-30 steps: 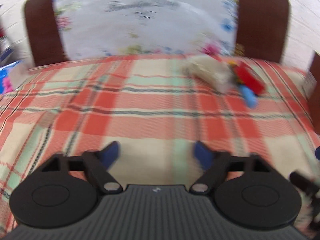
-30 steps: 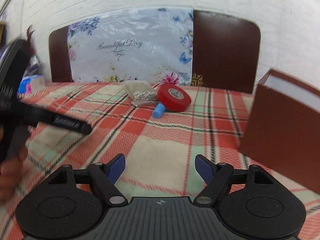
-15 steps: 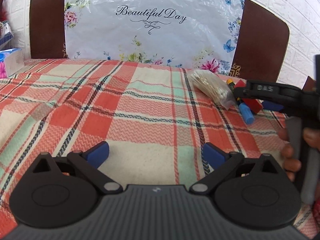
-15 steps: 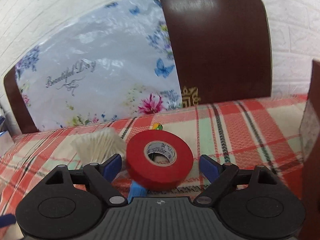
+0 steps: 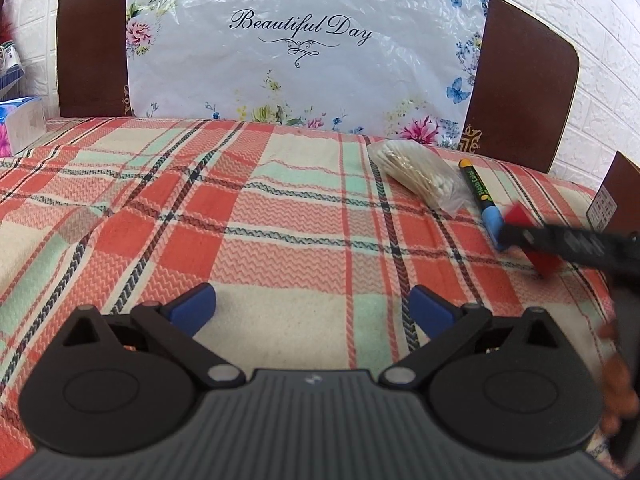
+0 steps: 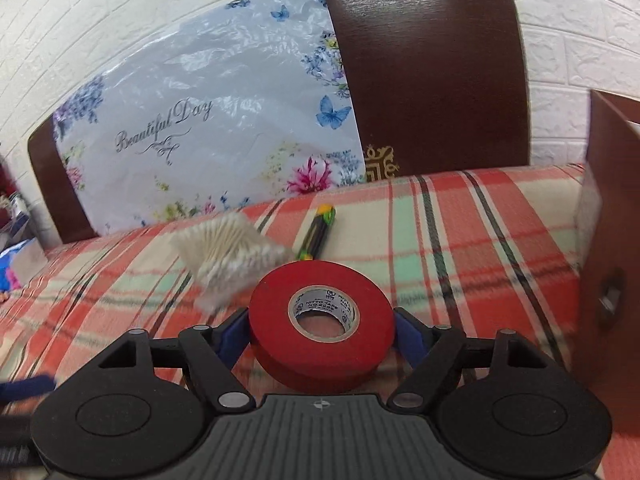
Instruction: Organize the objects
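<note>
The red tape roll (image 6: 322, 322) is seen clamped between the 2 blue pads (image 6: 230, 334) of the right gripper (image 6: 320, 334), just above the plaid cloth (image 6: 460, 240). The left gripper (image 5: 310, 308) is held spread, with nothing in it. A level lift is advised, clear of the cotton-swab bag (image 6: 228, 254) and marker (image 6: 318, 232), toward the brown box (image 6: 612, 240).

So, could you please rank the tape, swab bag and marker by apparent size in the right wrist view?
1. tape, though it sits nearest the camera
2. swab bag
3. marker, partly hidden behind the tape
</note>
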`<state>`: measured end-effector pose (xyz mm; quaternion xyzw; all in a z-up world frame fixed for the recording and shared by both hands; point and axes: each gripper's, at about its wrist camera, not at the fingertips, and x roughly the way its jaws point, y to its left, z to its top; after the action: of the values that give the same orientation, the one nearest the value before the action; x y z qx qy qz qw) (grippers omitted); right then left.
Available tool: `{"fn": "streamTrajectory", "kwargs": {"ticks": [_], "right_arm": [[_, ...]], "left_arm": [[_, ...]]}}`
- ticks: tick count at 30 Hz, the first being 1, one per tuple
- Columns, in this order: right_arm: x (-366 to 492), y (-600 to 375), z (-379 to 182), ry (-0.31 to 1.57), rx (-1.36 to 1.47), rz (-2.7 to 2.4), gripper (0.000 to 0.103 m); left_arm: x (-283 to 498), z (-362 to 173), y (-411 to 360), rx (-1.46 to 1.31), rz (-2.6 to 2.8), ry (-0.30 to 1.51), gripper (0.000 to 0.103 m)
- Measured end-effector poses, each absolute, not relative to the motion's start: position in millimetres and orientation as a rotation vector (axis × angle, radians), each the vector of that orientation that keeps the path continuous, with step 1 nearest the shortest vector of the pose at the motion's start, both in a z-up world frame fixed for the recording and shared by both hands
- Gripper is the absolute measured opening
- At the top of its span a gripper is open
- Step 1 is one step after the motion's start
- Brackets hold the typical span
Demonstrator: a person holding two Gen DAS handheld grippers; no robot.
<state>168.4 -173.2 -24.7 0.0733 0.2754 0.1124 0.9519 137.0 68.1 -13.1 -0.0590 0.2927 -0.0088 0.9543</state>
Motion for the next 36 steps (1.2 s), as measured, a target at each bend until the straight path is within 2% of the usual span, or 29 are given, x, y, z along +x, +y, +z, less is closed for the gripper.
{"fn": "streamTrajectory", "kwargs": {"ticks": [12, 17, 20, 22, 23, 36], "right_arm": [[56, -173, -27, 0.588, -0.097, 0.228, 0.074], [20, -181, -29, 0.582, -0.118, 0.216, 0.074], [8, -186, -30, 0.578, -0.105, 0.212, 0.074], [5, -189, -31, 0.582, -0.095, 0.201, 0.084], [4, -190, -31, 0.585, -0.090, 0.197, 0.085], [-16, -197, -33, 0.566, -0.117, 0.207, 0.085]], "left_arm": [[137, -14, 57, -0.038, 0.009, 0.614, 0.103], [131, -13, 54, -0.007, 0.027, 0.618, 0.103], [126, -13, 51, 0.010, 0.039, 0.617, 0.103], [123, -13, 50, 0.021, 0.045, 0.618, 0.103], [121, -12, 50, 0.024, 0.048, 0.617, 0.103], [103, -12, 45, 0.054, 0.076, 0.614, 0.103]]}}
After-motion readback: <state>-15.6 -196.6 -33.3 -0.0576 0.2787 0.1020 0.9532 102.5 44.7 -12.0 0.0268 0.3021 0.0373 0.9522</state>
